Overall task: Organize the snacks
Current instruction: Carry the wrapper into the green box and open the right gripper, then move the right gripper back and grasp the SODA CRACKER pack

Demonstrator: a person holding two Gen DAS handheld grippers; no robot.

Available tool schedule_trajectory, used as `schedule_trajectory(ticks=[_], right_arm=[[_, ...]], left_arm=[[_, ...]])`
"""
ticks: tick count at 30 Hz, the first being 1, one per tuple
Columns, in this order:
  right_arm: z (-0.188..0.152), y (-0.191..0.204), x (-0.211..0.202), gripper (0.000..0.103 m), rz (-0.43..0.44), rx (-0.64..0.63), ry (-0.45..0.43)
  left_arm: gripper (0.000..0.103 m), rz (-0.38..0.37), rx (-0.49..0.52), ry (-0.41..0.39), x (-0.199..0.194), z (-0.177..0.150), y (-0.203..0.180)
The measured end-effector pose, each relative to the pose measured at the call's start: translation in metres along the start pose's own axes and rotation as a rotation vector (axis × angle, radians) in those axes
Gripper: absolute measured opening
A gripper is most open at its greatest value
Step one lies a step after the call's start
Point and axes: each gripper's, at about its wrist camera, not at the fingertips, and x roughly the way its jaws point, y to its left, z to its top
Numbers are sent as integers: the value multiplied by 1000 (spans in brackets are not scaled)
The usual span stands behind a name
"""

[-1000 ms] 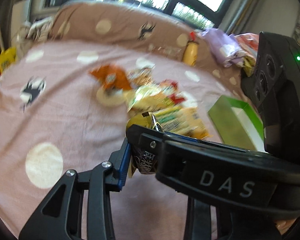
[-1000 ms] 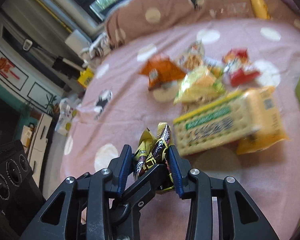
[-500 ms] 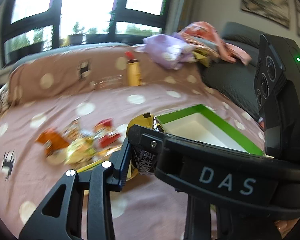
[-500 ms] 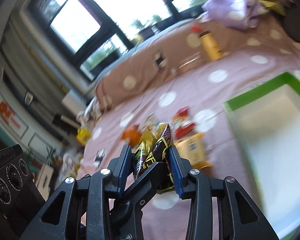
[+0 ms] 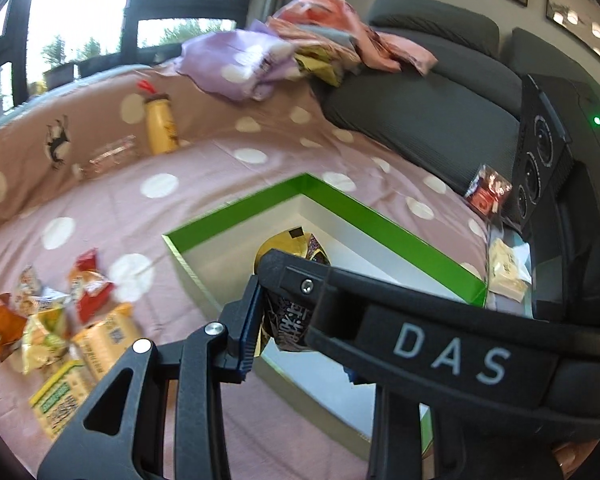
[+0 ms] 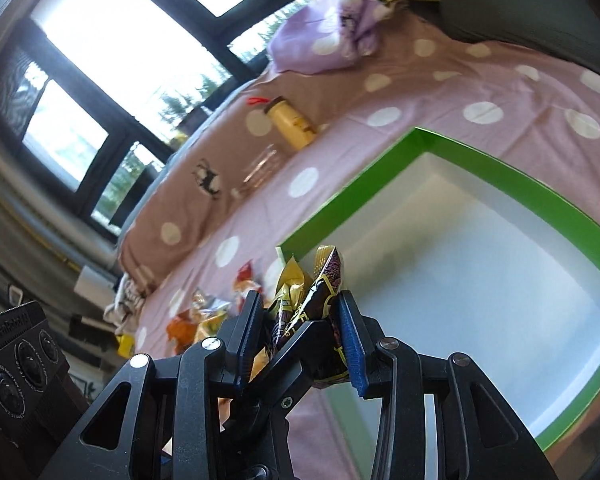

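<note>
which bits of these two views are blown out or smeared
Left wrist view: window panes blown out white, snack pile smeared by motion, gold-and-black snack packet sharp. Right wrist view: window overexposed, yellow bottle and polka-dot cover softly blurred, green-rimmed box bowed by the fisheye.

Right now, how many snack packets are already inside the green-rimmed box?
0. The green-rimmed box shows only its bare white floor; the black-and-gold snack packet hangs above it, though the fingers hide one corner.

Daylight pours through my blown-out windows (image 6: 140,60), glaring white. The snack pile (image 5: 56,332) smears with motion blur, fisheye bends the edges, and dark vignette rings both views.
</note>
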Motion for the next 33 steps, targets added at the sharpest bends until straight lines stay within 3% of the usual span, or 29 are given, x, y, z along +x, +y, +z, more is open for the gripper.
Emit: schedule_trajectory(ticks=[9, 15, 19, 22, 26, 29, 33], right_arm=[[2, -38, 11, 41, -78, 124, 60], [-1, -39, 9, 43, -81, 147, 55], [0, -33, 3, 64, -96, 126, 17], [-1, -23, -3, 71, -97, 98, -17], [-3, -3, -3, 82, -49, 48, -28], [-9, 18, 2, 85, -9, -7, -10], [-18, 40, 15, 86, 35, -61, 30]], left_arm=[[35, -48, -48, 101, 33, -6, -6], [40, -29, -34, 64, 22, -6, -6], [66, 37, -31, 24, 2, -6, 2], [85, 78, -74, -12, -22, -8, 21], [96, 212, -140, -39, -57, -19, 56], [99, 348, -224, -33, -80, -36, 89], [101, 412, -401, -27, -100, -71, 137]])
